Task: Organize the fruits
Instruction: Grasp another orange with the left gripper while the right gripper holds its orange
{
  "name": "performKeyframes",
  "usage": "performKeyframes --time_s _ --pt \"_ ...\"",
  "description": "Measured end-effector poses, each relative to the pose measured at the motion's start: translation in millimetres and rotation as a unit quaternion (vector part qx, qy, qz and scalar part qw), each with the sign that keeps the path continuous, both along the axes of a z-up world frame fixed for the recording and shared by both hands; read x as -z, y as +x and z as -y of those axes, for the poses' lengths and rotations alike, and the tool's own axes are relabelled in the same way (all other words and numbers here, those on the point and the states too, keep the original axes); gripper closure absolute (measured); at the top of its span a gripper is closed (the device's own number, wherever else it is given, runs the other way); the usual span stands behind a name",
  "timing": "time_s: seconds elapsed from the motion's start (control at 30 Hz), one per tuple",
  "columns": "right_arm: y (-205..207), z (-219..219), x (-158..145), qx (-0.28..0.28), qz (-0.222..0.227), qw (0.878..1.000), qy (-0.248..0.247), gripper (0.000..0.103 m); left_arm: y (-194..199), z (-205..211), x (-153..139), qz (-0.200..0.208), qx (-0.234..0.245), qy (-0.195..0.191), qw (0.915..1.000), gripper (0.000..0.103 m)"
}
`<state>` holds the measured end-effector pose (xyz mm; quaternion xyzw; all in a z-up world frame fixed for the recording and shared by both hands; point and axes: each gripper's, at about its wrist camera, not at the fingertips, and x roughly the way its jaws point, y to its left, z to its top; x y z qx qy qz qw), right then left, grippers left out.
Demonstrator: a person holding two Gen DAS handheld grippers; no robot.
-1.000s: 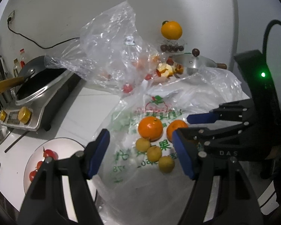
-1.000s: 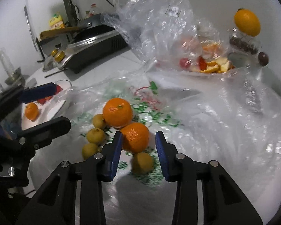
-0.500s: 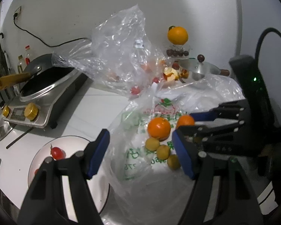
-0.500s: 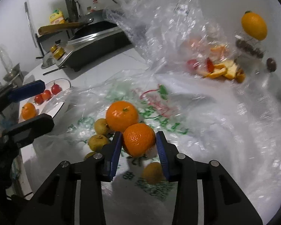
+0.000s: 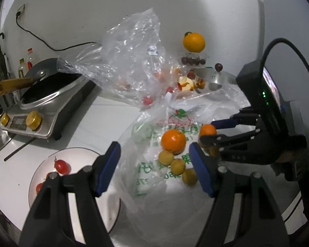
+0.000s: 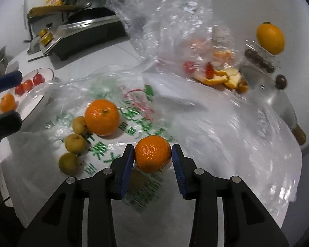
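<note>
My right gripper [image 6: 152, 154] is shut on an orange [image 6: 152, 153] and holds it just above the printed plastic bag [image 6: 216, 127]; it also shows in the left wrist view [image 5: 207, 130]. A second orange [image 6: 102, 117] and three small yellow fruits [image 6: 75, 143] lie on the bag. My left gripper [image 5: 154, 166] is open and empty, above the bag's left edge, beside a white plate [image 5: 80, 154] with cherry tomatoes [image 5: 62, 166]. The plate [image 6: 45, 71] also holds a small orange [image 6: 7, 105].
An induction cooker with a black pan [image 5: 45, 94] stands at the left. A crumpled clear bag [image 5: 131, 61] holds tomatoes and peel. Behind it stand an orange [image 5: 194, 42] on a clear box of dark fruits and a steel lid [image 5: 216, 78].
My right gripper closed on the orange and lifted it off the bag, pulling back. My left gripper drew back and up, staying open.
</note>
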<state>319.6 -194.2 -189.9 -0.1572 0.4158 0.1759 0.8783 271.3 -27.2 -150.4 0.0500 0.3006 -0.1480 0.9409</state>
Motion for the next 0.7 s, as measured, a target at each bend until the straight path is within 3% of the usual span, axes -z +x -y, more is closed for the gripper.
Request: performKeyframes --time_s 0.27,0.7 --pt "2 -10 -9 -0.017 0.014 1.0 0.019 0.063 1 -3 1 -0.002 -0.005 0.005 1.0 0.033" --pt "3 0 -2 -0.019 -0.002 0.998 0.06 0.062 9 18 3 -0.007 0.005 0.019 0.9998 0.033"
